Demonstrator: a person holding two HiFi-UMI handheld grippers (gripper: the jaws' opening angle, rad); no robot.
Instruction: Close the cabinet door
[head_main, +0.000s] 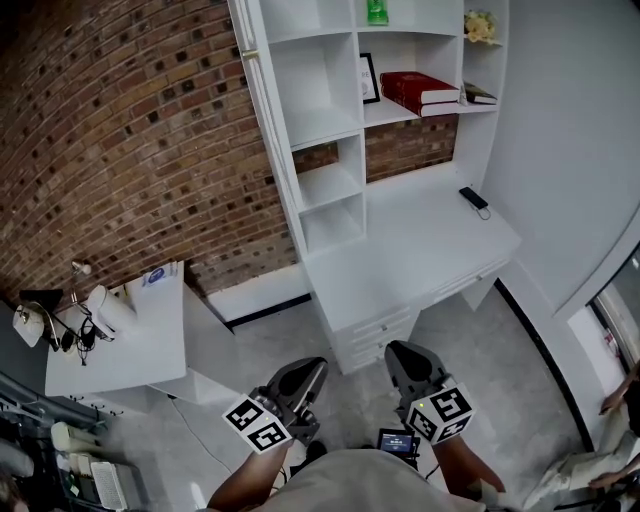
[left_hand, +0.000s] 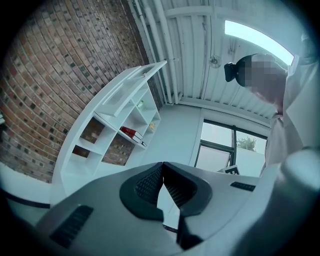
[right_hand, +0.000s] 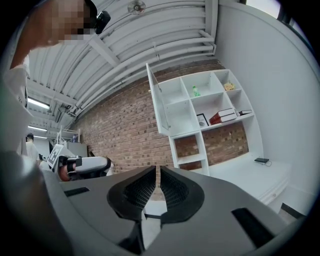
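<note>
1. Both of your claws are clenched on nothing: the left gripper (left_hand: 162, 167) has its tips touching, and the right gripper (right_hand: 157, 170) is almost together.
2. You hold them low, well apart from the white shelf unit (head_main: 335, 185).
3. Your cabinet door (right_hand: 156, 102) stands swung open at the unit's upper left.

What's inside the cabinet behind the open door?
Right gripper view shows two white compartments behind the door, both apparently bare. The bottle and frame stand in the next bays. The door covers the compartments' left edge.
</note>
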